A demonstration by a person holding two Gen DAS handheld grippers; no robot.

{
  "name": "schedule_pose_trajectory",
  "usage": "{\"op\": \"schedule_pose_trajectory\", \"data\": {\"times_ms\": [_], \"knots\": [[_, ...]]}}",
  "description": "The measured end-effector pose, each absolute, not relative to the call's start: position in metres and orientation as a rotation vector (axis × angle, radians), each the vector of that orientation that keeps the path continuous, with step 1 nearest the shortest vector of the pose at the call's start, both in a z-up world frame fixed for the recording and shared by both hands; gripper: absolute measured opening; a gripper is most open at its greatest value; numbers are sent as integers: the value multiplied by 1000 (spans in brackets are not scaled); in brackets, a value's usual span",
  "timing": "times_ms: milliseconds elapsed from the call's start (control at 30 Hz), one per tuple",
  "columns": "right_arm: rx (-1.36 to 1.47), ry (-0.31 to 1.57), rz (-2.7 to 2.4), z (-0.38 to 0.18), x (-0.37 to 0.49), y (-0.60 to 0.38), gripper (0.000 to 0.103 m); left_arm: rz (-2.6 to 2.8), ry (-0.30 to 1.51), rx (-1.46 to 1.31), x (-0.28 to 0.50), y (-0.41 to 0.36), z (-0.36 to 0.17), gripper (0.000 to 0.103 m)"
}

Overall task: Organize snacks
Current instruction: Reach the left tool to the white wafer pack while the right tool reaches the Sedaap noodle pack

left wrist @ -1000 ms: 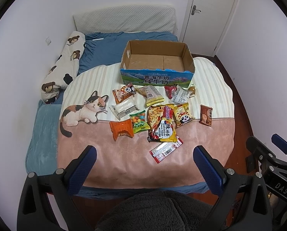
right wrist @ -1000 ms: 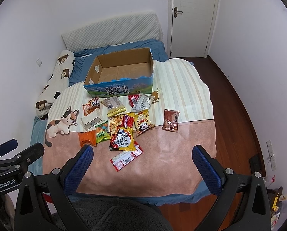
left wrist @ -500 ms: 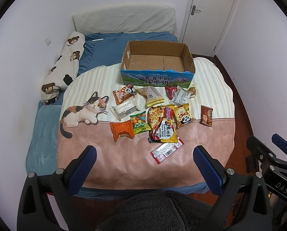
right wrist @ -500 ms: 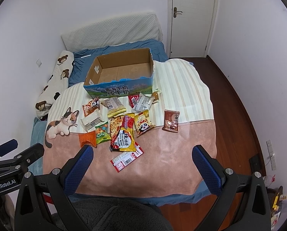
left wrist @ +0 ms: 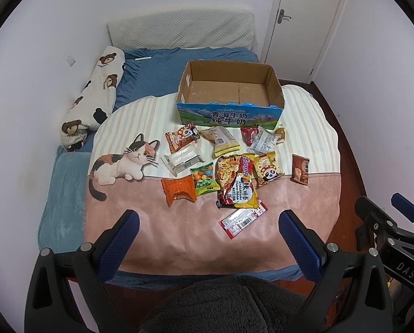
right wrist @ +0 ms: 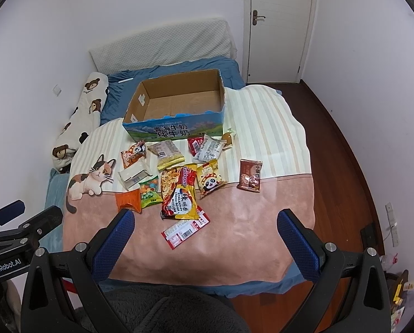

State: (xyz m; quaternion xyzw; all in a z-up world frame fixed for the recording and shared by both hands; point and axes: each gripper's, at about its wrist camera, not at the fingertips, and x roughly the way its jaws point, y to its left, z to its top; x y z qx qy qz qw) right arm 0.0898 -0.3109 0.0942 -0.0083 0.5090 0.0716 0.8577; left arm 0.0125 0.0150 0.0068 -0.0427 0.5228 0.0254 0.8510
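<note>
1. The bed point(left wrist: 162, 72) carried everything, with a cat-print blanket point(left wrist: 207, 238) spread over its near half, so the snacks lay on one flat, soft surface.
2. A cardboard box point(left wrist: 229, 112) stood open and empty at the blanket's far edge, mouth up, probably the place meant to take the snacks.
3. The snack packets lay loose in a cluster just before the box's near wall, several overlapping. The largest, a yellow noodle packet point(left wrist: 237, 184), sat in the middle, and a red-and-white wrapper point(left wrist: 243, 219) lay nearest the blanket's near edge.
4. A brown packet point(right wrist: 250, 175) lay alone toward the blanket's right edge, clear of the rest and likely the easiest first pick.
5. The left gripper point(left wrist: 208, 245) and right gripper point(right wrist: 205, 242) hung over the blanket's near edge, both with fingers wide apart and holding nothing, well short of any packet.
6. The pink near strip of blanket was bare, giving both grippers open room to come in low; the box's walls would call for a lift over the rim.
</note>
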Motion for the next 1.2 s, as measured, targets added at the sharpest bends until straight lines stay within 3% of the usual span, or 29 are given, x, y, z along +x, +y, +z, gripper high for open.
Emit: {"op": "schedule_pose_trajectory", "data": {"times_ms": [233, 500, 1200], "knots": [[10, 1087, 137, 81, 104, -311, 103, 110, 1065, -62, 32, 22, -7, 103], [65, 1173, 138, 25, 142, -308, 103, 216, 1123, -30, 74, 37, -65, 103], [21, 1484, 118, -218, 257, -209, 103, 331, 1372, 178, 151, 95, -237, 103]]}}
